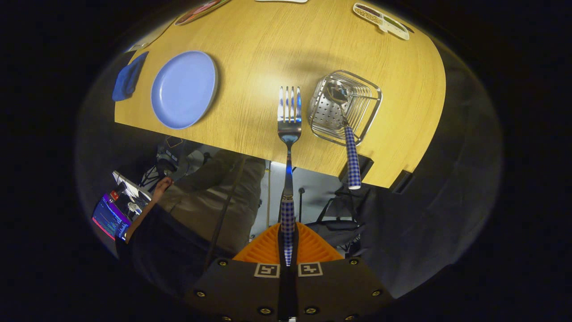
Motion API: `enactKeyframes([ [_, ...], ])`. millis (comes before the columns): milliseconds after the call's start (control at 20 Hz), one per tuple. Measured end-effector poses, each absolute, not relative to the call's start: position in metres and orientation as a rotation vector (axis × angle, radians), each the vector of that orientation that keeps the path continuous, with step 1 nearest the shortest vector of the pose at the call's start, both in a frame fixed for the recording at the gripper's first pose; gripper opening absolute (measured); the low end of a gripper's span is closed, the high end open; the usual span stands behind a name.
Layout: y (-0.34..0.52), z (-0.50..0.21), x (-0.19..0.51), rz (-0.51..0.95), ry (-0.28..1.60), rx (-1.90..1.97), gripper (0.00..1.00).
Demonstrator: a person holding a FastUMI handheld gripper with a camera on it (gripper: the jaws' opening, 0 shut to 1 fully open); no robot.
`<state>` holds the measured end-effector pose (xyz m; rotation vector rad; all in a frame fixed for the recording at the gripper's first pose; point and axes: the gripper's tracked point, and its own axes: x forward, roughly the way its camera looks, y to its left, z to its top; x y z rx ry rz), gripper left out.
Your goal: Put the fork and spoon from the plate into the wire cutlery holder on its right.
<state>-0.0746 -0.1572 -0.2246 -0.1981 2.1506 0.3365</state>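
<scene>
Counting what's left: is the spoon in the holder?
In: the spoon stands bowl-down inside the wire holder; the gripper grips the fork.

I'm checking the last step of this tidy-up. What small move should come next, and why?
Probably carry the fork sideways until its tines hang over the wire cutlery holder, then lower it in. The gripper is shut on the fork's checked handle, the spoon already stands in the holder, and the plate is bare.

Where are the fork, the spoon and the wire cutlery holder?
fork [289, 127]: gripper view, on its neck below the tines.
spoon [351, 156]: gripper view, on its checked handle.
wire cutlery holder [322, 117]: gripper view, on its perforated floor.
</scene>
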Motion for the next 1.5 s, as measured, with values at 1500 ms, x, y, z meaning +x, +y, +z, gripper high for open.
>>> enactKeyframes([
  [1500, -0.173, -0.288, -0.017, 0.123, 2.49, -0.089, 0.0],
])
